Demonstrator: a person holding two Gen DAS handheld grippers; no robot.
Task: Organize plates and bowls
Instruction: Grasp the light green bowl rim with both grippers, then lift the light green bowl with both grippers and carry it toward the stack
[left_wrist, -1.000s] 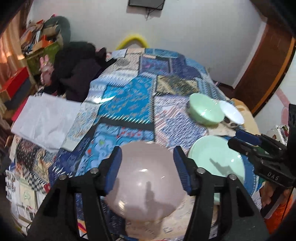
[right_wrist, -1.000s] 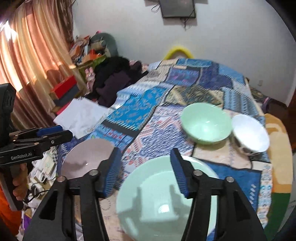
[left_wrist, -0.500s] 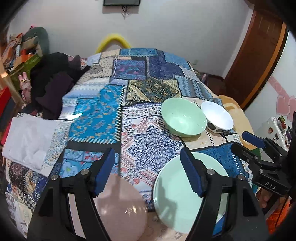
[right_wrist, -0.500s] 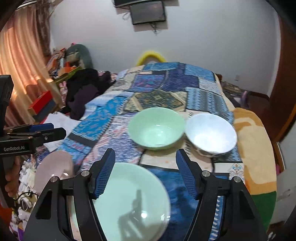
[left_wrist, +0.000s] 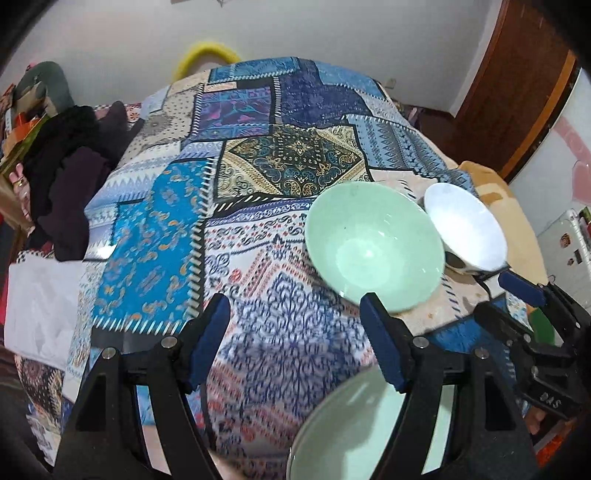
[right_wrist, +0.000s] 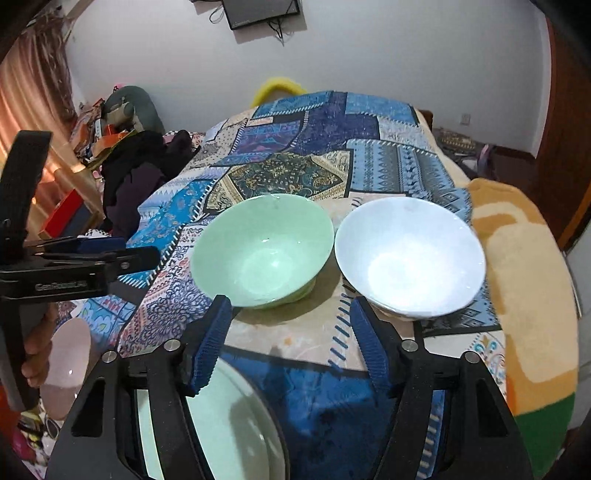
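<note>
So here's the setup: a bed covered with a patchwork quilt (right_wrist: 325, 147) in blues and creams, and 2 bowls sit side by side on it around the middle of the right wrist frame, a green bowl (right_wrist: 262, 251) on the left and a white bowl (right_wrist: 410, 258) on the right, rims just about touching. In the left wrist view the same pair is pushed over to the right side of the frame, green bowl (left_wrist: 373, 243) nearer the center and white bowl (left_wrist: 465, 229) behind its right edge. A green plate (right_wrist: 229, 424) lies flat at the bottom of the right wrist frame, partly hidden under the left finger of the right gripper (right_wrist: 291, 332); in the left wrist view that plate (left_wrist: 347, 428) peeks out at the bottom center. A pink plate (right_wrist: 70, 362) shows at the lower left edge of the right wrist frame, just below the left gripper (right_wrist: 110, 251) seen from the side. The left gripper (left_wrist: 295, 332) has its jaws apart with nothing between them, only quilt. The right gripper's jaws are closing, also with nothing between them, just quilt and the gap between the 2 bowls beyond. The right gripper (left_wrist: 517, 295) shows at the right edge of the left wrist view, near the white bowl. A dark clothes pile (right_wrist: 136, 173) sits at the left of the bed.
</note>
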